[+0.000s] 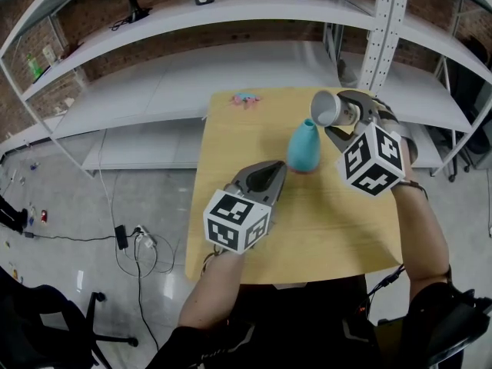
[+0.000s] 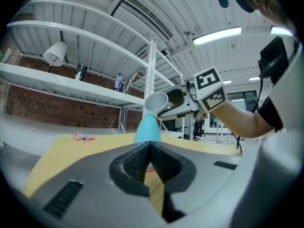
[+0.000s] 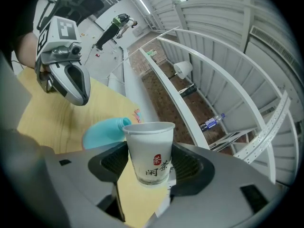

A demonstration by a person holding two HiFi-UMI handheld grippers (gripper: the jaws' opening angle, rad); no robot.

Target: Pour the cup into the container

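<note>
**Item: pour, in progress.**

**Tools.** We list the right gripper with its jaws standing wide and pressed on either side of the cup, low on its wall. The left gripper has its jaws closed together on nothing and hangs above the table, near the container but not touching it.

**Task's things.** The cup is white and tipped well onto its side. Its rim is right above the narrow mouth of the blue-green container, which stands upright on the table. We cannot see the contents or any stream.

**Handling, as we judge it.**
- Keep the lowest point of the rim over that small mouth, since the neck leaves little margin.
- Roll the wrist slowly rather than pushing forward.
- Keep the rim off the neck, as a knock could topple the container.
- The idle left gripper could steady the container's body.

**Writing.** The cup carries black Chinese characters under a small red seal. We read the seal as 茶 and the line as 闲茶, though not with certainty. The bottle on the shelf has a label too small to read.

**Other.** A small pink object lies at the table's far edge.
</note>
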